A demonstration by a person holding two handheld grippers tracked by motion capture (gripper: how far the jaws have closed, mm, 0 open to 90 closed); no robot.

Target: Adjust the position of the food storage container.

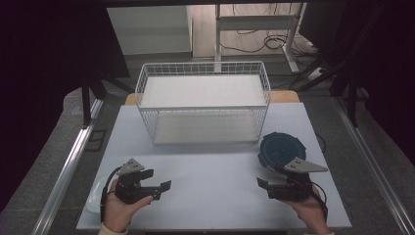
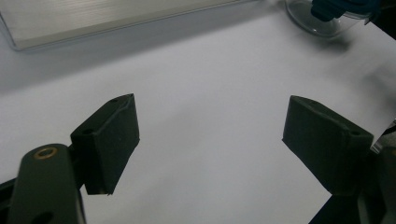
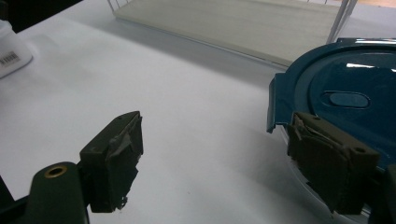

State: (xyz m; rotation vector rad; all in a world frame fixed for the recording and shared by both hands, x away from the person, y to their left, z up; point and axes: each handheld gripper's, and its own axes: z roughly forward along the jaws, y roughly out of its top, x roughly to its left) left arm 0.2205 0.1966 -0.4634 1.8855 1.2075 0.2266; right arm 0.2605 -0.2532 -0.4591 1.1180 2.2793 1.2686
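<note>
Both grippers idle over the white table (image 1: 215,186), jaws wide, nothing held.
Left gripper (image 1: 165,187) hovers near the front-left corner; right gripper (image 1: 263,184) sits just beside the blue-lidded round container (image 1: 280,148); the white wire basket (image 1: 203,100) stands behind, mid-table.

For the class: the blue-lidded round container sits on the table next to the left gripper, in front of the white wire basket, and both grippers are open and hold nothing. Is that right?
Not quite. The blue-lidded container sits next to the right gripper, not the left gripper, as the high view shows. The rest holds: it is in front of the white wire basket, and both grippers are open and hold nothing.
</note>
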